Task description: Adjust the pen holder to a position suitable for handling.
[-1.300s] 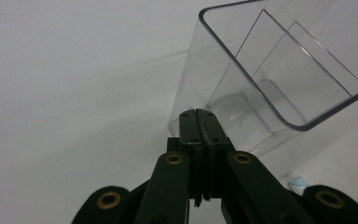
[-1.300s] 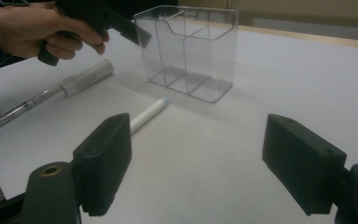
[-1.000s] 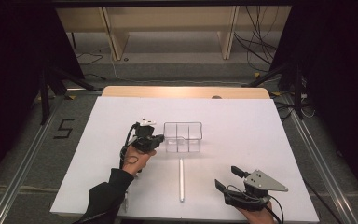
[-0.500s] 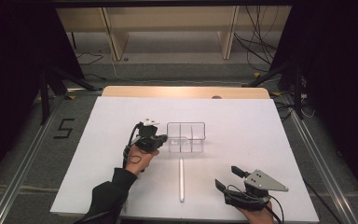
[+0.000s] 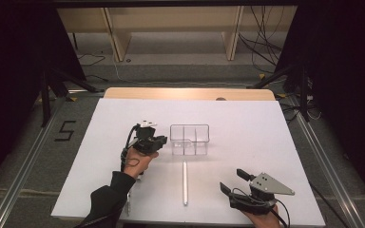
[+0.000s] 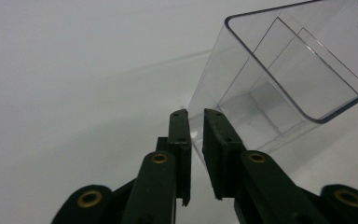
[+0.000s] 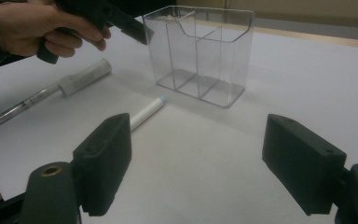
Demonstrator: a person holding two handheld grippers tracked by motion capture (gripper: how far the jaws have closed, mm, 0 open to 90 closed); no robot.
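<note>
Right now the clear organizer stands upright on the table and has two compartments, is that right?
Not quite: the clear organizer stands upright on the table, but it has three compartments, not two. The right gripper view shows two inner dividers.

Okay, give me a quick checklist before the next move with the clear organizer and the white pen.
1. Left gripper let go: ok; its jaws have just been opening, with the wall of the clear organizer between them and a gap showing.
2. Organizer upright on the table: ok.
3. Compartments empty: ok.
4. Right gripper open, holding nothing: ok.
5. White pen lying free, apart from the organizer: ok.
</note>
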